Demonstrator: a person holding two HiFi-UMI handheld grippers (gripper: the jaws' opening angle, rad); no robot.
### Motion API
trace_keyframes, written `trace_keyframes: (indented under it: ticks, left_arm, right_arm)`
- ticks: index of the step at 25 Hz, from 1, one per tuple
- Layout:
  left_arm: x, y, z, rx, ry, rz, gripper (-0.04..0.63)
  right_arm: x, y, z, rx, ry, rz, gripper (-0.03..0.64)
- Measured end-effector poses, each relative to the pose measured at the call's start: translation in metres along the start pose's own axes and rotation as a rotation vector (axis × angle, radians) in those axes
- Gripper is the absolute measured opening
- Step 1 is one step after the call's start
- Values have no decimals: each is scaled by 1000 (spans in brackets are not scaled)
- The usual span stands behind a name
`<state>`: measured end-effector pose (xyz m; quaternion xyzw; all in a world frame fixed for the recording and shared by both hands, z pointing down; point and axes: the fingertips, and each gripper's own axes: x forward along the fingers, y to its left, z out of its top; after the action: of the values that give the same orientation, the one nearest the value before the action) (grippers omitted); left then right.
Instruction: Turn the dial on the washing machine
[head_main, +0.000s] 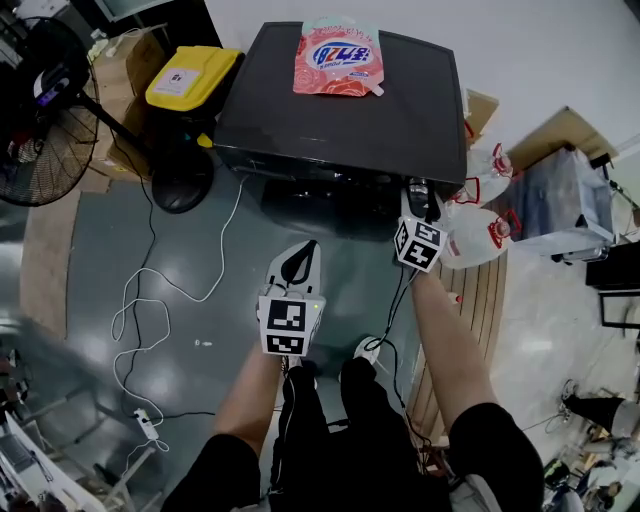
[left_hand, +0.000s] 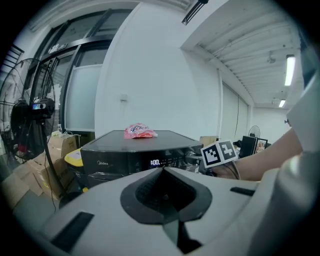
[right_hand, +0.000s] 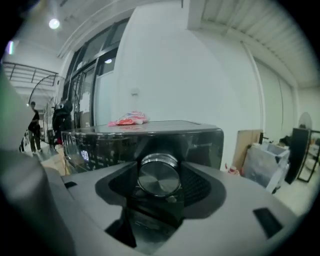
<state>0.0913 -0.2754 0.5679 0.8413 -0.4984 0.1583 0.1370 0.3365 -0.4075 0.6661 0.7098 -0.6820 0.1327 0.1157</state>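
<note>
The boxy, glossy black washing machine (head_main: 340, 120) stands on a smooth grey floor (head_main: 190, 300), with open floor before its front edge. A soft pink detergent pouch (head_main: 338, 55) lies on its flat top. The left gripper (head_main: 297, 265) hangs short of the front, fingers closed on nothing. Only the right gripper view shows the right gripper (head_main: 420, 200) clamping its fingers on the round brushed-metal dial (right_hand: 159, 175) at the machine's front right.

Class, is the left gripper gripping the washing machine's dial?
No, the left gripper has its jaws together on nothing, short of the washing machine.
</note>
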Motion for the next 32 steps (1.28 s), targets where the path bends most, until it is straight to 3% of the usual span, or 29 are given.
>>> trace_keyframes:
  ticks: [5,25,32]
  left_arm:
    - [-4,5,-1,4,6,18,11]
    - [-11,4,-2,5,5,37,11]
    - [-11,7,-2,5,-2,48,11]
  right_arm:
    - [-1,-4,0,124,6,33,273]
    - [-1,-5,0,174,21,43,273]
    - [-1,-11,1,481,7,160,273]
